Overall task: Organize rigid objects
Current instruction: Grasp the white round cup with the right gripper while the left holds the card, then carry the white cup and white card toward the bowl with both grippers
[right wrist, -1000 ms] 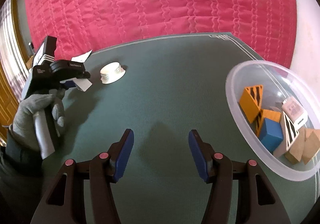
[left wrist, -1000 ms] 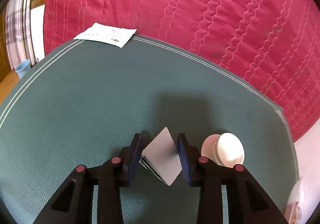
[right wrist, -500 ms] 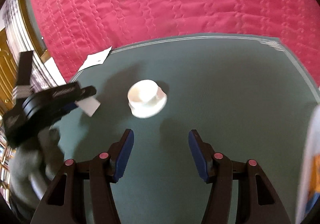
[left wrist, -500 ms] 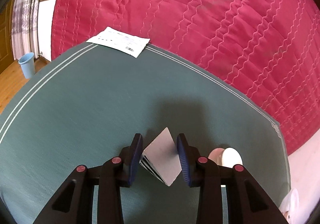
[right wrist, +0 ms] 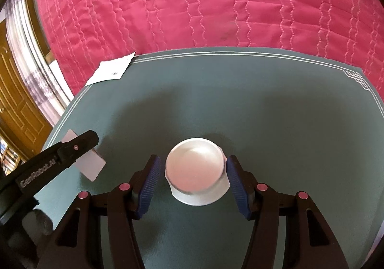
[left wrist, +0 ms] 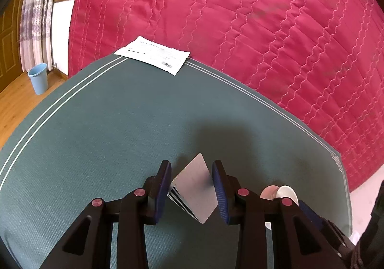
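From our left wrist view, our left gripper [left wrist: 192, 185] is clamping a white card [left wrist: 195, 191]; its arm is hiding most of the white cap [left wrist: 286, 193]. Our right gripper [right wrist: 190, 179] is standing apart around that cap [right wrist: 195, 170] on the green worktop [right wrist: 264, 113]. A paper [left wrist: 153, 54] is lying at the far edge.

The left gripper [left wrist: 192, 187] is tilted downward over the green mat [left wrist: 108, 125], its blue pads clamped on a white block [left wrist: 195, 188] held clear of the mat. The right gripper [right wrist: 192, 177] is angled down at the same mat, its jaws held apart on either side of a white cap [right wrist: 195, 170], neither pad seen touching it.
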### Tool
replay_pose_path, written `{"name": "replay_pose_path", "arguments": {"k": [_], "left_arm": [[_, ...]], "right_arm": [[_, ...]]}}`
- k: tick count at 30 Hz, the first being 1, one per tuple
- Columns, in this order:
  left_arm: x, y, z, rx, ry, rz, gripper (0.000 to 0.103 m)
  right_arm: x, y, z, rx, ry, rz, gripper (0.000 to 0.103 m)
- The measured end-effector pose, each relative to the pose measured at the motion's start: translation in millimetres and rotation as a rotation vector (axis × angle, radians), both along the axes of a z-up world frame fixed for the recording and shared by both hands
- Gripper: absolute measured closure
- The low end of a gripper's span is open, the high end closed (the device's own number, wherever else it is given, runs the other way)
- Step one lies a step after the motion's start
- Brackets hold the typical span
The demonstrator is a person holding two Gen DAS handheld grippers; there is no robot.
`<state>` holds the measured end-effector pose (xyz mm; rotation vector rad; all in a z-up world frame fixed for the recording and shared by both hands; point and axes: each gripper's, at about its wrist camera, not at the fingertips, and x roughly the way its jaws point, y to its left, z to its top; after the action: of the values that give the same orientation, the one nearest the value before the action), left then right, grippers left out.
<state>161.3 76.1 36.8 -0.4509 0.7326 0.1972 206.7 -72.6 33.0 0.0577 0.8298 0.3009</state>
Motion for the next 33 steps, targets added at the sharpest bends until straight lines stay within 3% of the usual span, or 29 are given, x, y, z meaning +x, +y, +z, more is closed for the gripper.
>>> {"name": "replay_pose_path", "arguments": {"k": [15,33], "left_arm": [[-1.6,-6.5,1.6,0.009,-0.01,-0.017,0.066],[-13.4,-39.2,27.6,0.042,-0.096,-0.112,0.066]], "right_arm": [[-12.1,1.8,-4.8,-0.077,-0.021,-0.012,0.049],[-85.2,-41.8,5.2,-0.058,-0.03,-0.068,0.049]]}}
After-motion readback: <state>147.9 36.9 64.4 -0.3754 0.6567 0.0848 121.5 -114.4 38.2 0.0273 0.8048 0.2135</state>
